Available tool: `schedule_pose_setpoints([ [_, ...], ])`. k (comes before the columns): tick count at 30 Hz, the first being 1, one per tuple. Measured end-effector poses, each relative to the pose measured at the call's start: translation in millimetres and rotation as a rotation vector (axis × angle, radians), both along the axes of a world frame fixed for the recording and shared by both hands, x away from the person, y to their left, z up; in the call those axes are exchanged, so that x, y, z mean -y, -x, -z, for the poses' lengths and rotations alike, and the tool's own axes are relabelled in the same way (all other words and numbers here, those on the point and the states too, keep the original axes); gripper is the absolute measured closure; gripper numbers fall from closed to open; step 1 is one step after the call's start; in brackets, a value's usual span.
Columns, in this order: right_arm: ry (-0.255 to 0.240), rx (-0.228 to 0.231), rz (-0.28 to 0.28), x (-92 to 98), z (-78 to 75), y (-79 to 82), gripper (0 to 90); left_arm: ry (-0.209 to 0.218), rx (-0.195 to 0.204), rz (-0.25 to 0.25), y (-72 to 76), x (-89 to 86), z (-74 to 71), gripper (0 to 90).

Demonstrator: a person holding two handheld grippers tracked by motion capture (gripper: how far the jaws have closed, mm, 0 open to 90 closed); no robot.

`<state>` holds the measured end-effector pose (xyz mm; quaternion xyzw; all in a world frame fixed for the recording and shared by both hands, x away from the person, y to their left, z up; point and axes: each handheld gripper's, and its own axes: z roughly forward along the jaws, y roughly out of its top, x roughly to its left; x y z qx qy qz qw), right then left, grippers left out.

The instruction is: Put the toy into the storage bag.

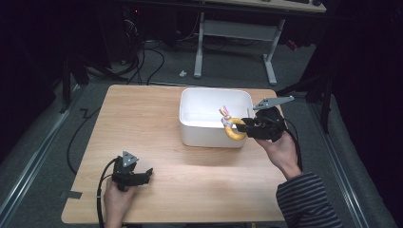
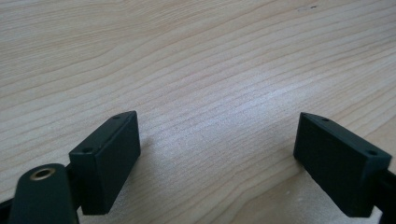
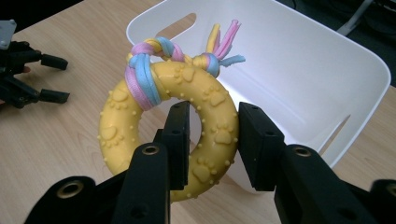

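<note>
Two tongs are showing in the high view, and I am starting at the left. My left tongs [image 1: 145, 175] are resting low on the counter [image 1: 142, 123], near its front edge, with the hand behind them partly cut off by the bottom of the frame. In the left gripper view the jaws are standing spread wide, with bare wood grain between them, and the lower corners of both jaws are running out of frame.

Moving right, the white bin [image 1: 190, 128] is sitting on the counter's far right part. My right tongs [image 1: 243, 126] are pinching the yellow ring toy [image 1: 236, 135] just above the bin's near right corner. In the right gripper view one jaw is passing through the ring's hole and the other is pressing on its outer side, so the ring toy's [image 3: 205, 100] lower arc is hiding behind the jaws. A braided pink, blue and yellow cord [image 3: 144, 77] is wrapping its upper part. The bin's [image 3: 327, 70] far end is cut off by the frame.
</note>
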<state>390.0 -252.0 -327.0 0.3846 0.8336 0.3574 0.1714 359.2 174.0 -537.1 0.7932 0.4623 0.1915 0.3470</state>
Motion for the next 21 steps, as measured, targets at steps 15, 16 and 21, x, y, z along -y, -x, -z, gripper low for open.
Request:
schedule_pose_setpoints([
  [15,-0.011,-0.028,0.026,1.1,2.7,-28.3,66.0,0.001,0.001,-0.001,0.3,0.0,0.1,15.0],
  [16,-0.006,-0.028,0.027,0.4,3.6,-31.3,66.0,0.001,0.001,-0.001,0.4,0.0,0.1,15.0],
  [21,-0.006,-0.039,0.037,-5.0,7.1,-42.9,66.0,0.001,0.001,-0.001,0.4,0.0,0.1,15.0],
])
